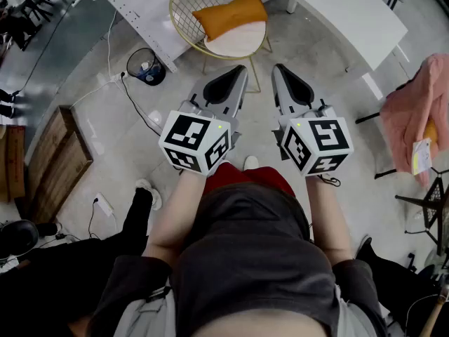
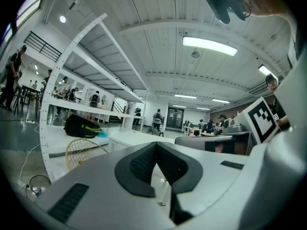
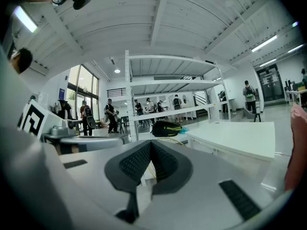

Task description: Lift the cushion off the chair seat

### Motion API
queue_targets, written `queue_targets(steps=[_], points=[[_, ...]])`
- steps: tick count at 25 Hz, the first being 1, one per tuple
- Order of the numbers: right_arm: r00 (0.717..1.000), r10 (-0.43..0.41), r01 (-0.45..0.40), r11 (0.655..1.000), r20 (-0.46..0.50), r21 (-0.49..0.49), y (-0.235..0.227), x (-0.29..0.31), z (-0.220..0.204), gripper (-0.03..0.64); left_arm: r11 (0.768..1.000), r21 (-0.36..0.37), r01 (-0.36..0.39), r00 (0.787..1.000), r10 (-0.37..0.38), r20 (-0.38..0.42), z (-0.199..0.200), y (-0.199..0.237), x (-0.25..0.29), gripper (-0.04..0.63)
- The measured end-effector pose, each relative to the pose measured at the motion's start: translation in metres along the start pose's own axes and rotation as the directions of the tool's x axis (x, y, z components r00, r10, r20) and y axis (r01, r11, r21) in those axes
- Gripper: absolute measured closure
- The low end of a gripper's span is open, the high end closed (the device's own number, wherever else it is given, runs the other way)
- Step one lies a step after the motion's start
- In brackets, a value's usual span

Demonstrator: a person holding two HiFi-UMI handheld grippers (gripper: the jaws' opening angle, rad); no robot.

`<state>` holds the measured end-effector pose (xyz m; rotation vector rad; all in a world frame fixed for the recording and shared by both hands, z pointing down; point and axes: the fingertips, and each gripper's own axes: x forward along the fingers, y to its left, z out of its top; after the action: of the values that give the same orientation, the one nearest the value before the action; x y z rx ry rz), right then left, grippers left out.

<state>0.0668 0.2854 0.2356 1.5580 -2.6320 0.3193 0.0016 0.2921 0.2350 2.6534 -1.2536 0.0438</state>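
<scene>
An orange cushion (image 1: 231,14) lies propped against the back of a gold wire chair (image 1: 184,5), above its white seat pad (image 1: 238,42). Both grippers hang side by side in front of the person, well short of the chair, pointing toward it. My left gripper (image 1: 238,72) is shut with nothing between its jaws, whose tips meet in the left gripper view (image 2: 156,145). My right gripper (image 1: 280,70) is also shut and empty, its tips meeting in the right gripper view (image 3: 150,145). The chair's wire back (image 2: 79,152) shows low at the left of the left gripper view.
A white table (image 1: 344,5) stands right of the chair and a white rack (image 1: 140,12) left of it. A black bin (image 1: 146,67) with cables sits on the floor at left. A wooden crate (image 1: 56,160) is further left and a pink cloth (image 1: 414,111) at right.
</scene>
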Motion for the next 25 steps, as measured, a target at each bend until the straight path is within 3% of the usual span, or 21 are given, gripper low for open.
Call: queue_targets(steps=[7, 25], points=[[1.000, 0.003, -0.003, 1.000, 0.000, 0.001, 0.003, 0.005, 0.008, 0.598, 0.999, -0.036, 0.002, 1.000, -0.001, 0.016, 0.002, 0.006, -0.001, 0.584], [1.000, -0.010, 0.010, 1.000, 0.006, 0.010, -0.019, 0.006, -0.001, 0.600, 0.999, 0.002, -0.045, 0.998, 0.045, -0.031, -0.010, 0.006, 0.014, 0.584]])
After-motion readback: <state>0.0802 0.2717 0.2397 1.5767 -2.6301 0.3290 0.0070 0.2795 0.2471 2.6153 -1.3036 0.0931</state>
